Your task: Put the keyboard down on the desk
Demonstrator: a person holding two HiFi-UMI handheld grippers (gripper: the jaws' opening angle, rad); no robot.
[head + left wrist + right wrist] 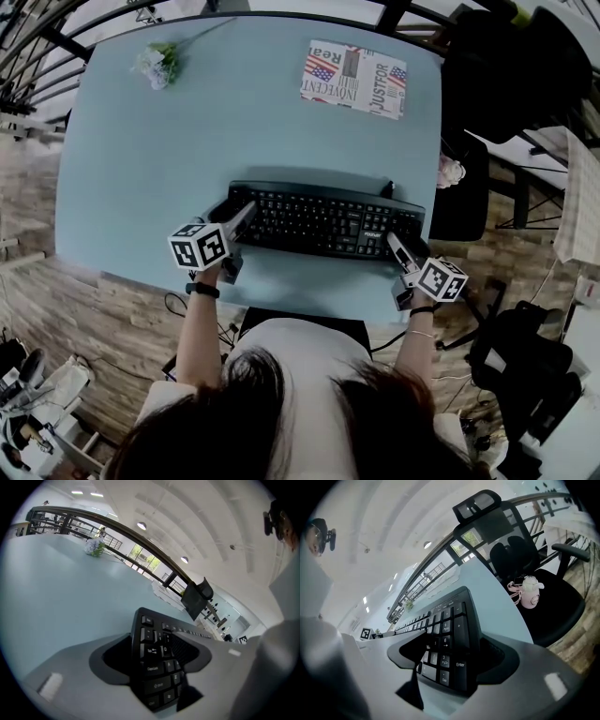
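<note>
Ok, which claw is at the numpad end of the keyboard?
The right claw: Enter and number keys sit between its jaws; the left claw straddles the Caps Lock end of the keyboard.

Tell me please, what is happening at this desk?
A person holds a two-jaw gripper in each hand. A black keyboard lies flat on the light blue desk. The left gripper straddles its left end and the right gripper its right end; both sets of jaws stand open, not clamping it.

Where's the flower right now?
In the head view the flower lies at the far left corner of the desk, well away from the keyboard and the magazine.
</note>
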